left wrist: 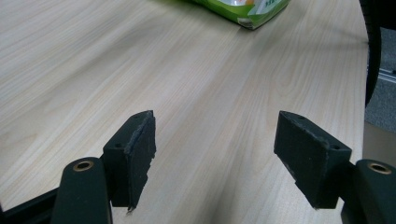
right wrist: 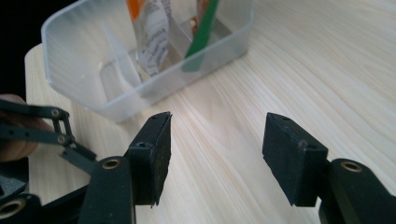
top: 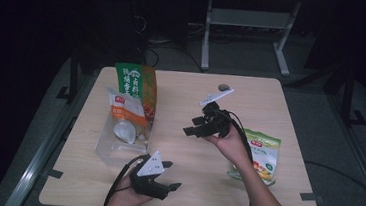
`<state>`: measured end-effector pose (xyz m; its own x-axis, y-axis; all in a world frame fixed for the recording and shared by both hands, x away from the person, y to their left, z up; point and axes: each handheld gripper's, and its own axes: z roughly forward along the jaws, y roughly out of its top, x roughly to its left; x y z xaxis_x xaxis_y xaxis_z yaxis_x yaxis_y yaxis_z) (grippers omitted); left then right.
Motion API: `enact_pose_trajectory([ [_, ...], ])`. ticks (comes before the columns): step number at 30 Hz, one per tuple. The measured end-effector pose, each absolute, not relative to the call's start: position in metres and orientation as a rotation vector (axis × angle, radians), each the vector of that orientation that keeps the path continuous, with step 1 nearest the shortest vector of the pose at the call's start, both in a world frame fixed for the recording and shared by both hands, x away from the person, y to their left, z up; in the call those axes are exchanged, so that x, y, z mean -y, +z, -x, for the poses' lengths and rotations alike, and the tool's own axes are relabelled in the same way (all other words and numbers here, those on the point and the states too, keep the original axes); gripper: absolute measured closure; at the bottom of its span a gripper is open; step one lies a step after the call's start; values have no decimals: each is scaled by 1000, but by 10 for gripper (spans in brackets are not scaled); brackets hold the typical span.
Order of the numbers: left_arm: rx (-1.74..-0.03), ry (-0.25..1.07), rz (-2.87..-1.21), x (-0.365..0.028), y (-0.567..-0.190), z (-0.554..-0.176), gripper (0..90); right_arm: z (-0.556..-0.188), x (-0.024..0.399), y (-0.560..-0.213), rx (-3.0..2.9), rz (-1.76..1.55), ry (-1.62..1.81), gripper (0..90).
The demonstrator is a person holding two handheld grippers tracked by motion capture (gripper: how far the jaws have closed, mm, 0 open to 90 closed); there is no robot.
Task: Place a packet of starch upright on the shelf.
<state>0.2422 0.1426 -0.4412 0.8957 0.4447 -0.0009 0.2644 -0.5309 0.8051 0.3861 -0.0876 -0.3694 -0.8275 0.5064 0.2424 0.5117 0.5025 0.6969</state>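
Both grippers empty. Left gripper [top: 172, 176] sits low at the near edge of the worktop [top: 187, 83], jaws spread, nothing between them. Its own view looks across bare wood toward the green snack bag [left wrist: 243, 10] lying flat at the far right.

Right gripper [top: 191, 125] is over mid-worktop, pointing left at the clear plastic bin [right wrist: 70, 79]. Jaws spread, only wood grain between them. Bin is near but apart from the jaw tips, not touched.

Bin sits on the left side of the worktop. Two packets stand in it: a tall green-and-orange bag [top: 137, 86] at the back, leaning against the far wall, and a white-and-orange pouch [top: 125, 120] in front of it, tilted. In the right gripper view their lower ends show through the bin's clear wall.

Green snack bag [top: 260, 155] in the high view lies flat just right of my right forearm, well apart from the bin.
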Motion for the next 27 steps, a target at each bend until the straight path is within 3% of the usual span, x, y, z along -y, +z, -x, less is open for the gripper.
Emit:
enact_pose_trajectory([
  [27,-527,231,-2151,-137,-442,-244,286,-358,169,-386,2676,1134,-1252,336],
])
